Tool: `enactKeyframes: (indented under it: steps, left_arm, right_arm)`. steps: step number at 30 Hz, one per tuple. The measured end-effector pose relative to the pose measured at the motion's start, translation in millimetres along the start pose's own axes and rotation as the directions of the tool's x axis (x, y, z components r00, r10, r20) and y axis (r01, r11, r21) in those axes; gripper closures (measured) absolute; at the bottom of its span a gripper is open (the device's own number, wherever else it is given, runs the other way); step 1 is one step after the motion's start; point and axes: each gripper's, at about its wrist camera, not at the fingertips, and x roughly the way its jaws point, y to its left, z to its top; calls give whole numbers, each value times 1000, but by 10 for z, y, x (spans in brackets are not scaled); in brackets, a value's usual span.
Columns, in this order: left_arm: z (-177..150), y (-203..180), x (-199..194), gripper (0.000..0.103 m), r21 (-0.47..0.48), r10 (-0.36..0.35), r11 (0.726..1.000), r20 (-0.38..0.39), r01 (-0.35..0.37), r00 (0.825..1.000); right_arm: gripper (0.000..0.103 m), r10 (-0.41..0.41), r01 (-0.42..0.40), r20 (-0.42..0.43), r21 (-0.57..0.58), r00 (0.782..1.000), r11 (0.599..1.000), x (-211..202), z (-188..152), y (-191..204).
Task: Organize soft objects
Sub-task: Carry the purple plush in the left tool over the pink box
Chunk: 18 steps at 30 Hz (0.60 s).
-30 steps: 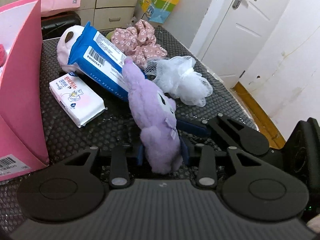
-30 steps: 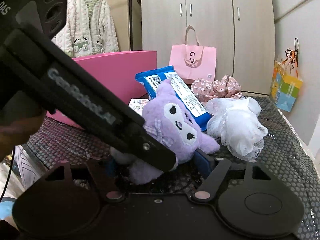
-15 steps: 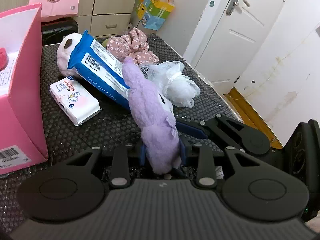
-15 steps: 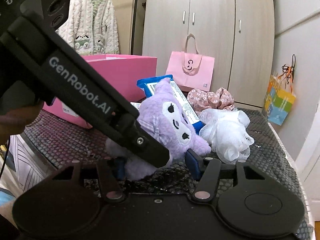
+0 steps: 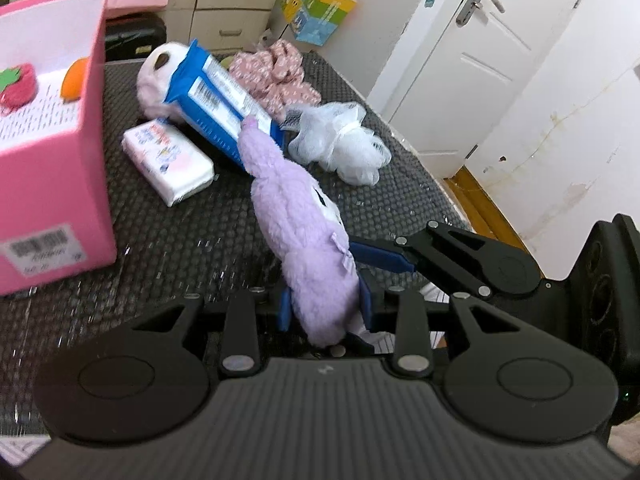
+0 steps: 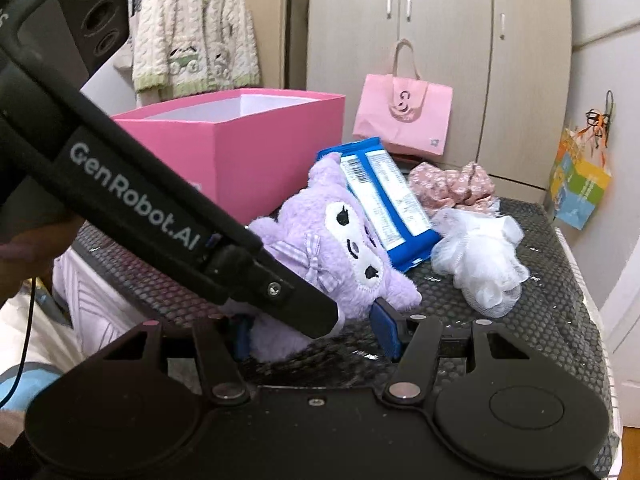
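A purple plush toy (image 5: 304,248) (image 6: 332,240) hangs just above the black mat, head toward the pile. My left gripper (image 5: 325,304) is shut on its lower body, blue pads pressed into the fur on both sides. My right gripper (image 6: 314,334) comes in from the right. One of its blue fingers (image 5: 380,256) lies against the toy's side; the other is hidden behind the toy. Its pads bracket the toy's base and look shut on it. The open pink box (image 5: 52,184) (image 6: 260,152) stands to the left with a red and an orange soft item inside.
On the black honeycomb mat (image 5: 180,248) lie a blue wipes pack (image 5: 216,108), a white tissue pack (image 5: 168,160), a white mesh sponge (image 5: 340,144), a floral scrunchie (image 5: 276,72) and a white plush (image 5: 154,76). The table's edge drops off on the right near a white door.
Both grippers have risen a little with the purple toy and shifted toward the pink box, whose inside now shows. The right jaws narrowed onto the toy early on, then held.
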Motion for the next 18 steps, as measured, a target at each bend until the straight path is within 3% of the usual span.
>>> enactKeyframes:
  steps: [10,18]
  left_arm:
    - [-228,99,-340,71,-75,-12,997,-47,9,999]
    - [-319,134,-774,71,-93,39,995,-59,-45,997]
  right_arm:
    - [39,102,-104,-71,-20,992,994,-130,80,282]
    - [39,183,-190,-78,-85,980,978,-231,246,600]
